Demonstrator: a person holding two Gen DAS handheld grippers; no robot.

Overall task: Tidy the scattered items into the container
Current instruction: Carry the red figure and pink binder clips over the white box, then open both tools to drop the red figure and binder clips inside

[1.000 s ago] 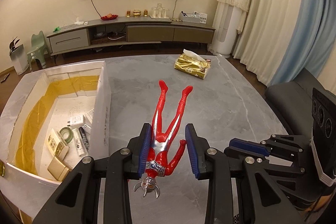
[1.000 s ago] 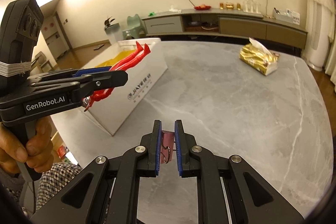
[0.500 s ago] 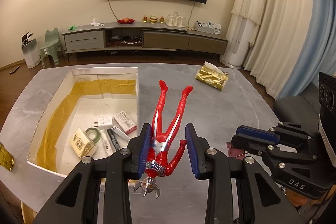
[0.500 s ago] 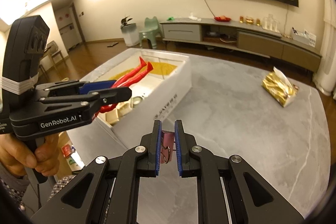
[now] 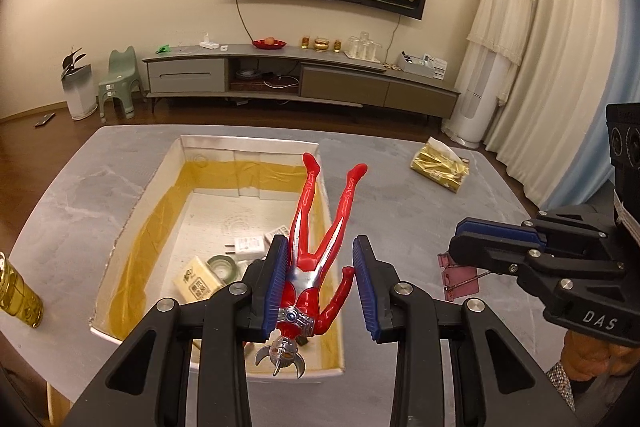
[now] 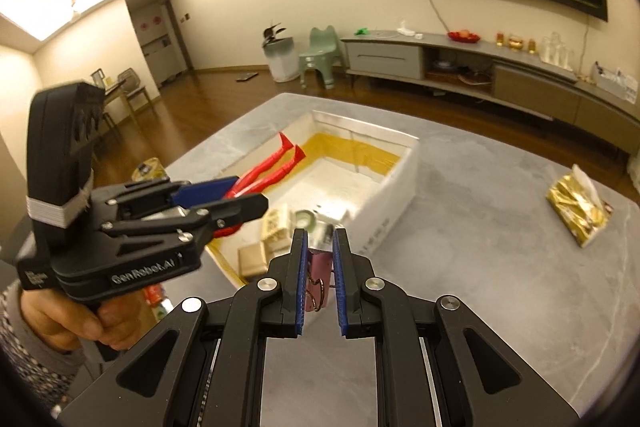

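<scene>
- While both loads are carried in the air, nothing of this pair is placed yet: the red toy figure (image 5: 316,259) is pinched at the torso by the left gripper (image 5: 320,283), head toward the camera, legs pointing away over the white box (image 5: 248,143).
- The pink binder clip (image 6: 318,277) is clamped between the near-closed blue pads of the right gripper (image 6: 320,281), above the table beside the box's right wall.
- Judged progress: partly done. Inside the box a tape roll (image 5: 219,261), a white charger (image 5: 248,246) and small cartons (image 5: 198,281) are already seen; two drops are left.
- On the grey table (image 5: 400,195) a gold tissue pack (image 5: 440,169) and a yellow bottle (image 5: 18,293) at the left edge are left out; whether they count as scattered items cannot be told.
- Left view only: box floor from above, figure overhanging its right wall, the bottle.
- Right view only: the box's outer wall with print, the hand (image 6: 60,319) on the left gripper's handle, the clip's wire loops, dining chairs (image 6: 128,95) far left.
</scene>
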